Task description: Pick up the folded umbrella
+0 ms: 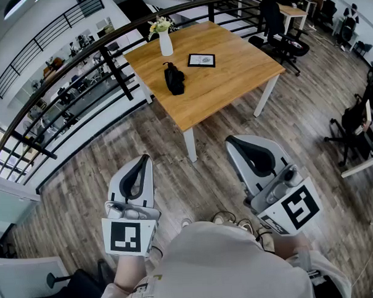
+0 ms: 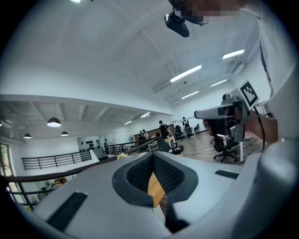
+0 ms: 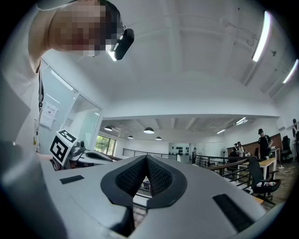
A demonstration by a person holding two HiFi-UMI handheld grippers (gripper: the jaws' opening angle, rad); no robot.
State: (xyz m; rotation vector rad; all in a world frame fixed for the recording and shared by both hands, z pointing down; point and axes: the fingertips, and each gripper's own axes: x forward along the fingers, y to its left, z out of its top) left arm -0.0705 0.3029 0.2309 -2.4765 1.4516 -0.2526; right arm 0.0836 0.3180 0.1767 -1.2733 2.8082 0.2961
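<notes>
Holds the left gripper (image 1: 144, 158) low and close to the body, out over the plank floor (image 1: 194, 176), nose forward toward the table (image 1: 232, 72) and roughly level, marker cube nearest the chest; jaws together at the tips, nothing between them, only a sliver of tabletop visible through the hollow behind the pads in the left gripper view. Holds the right gripper (image 1: 231, 139) alongside at much the same height, a clear gap between the two, nose angled forward and a touch inward; jaws likewise pressed together and empty in the right gripper view.

Well apart from both: the folded umbrella (image 1: 174, 78), black, lying flat on the wooden tabletop toward its left side, just in front of the white vase (image 1: 165, 44) with flowers and left of the small framed picture (image 1: 202, 60), touching neither. Long axis running away from the body with a slight slant; thin end toward the vase, bulkier end toward the near edge; which end carries the handle, not clear.
</notes>
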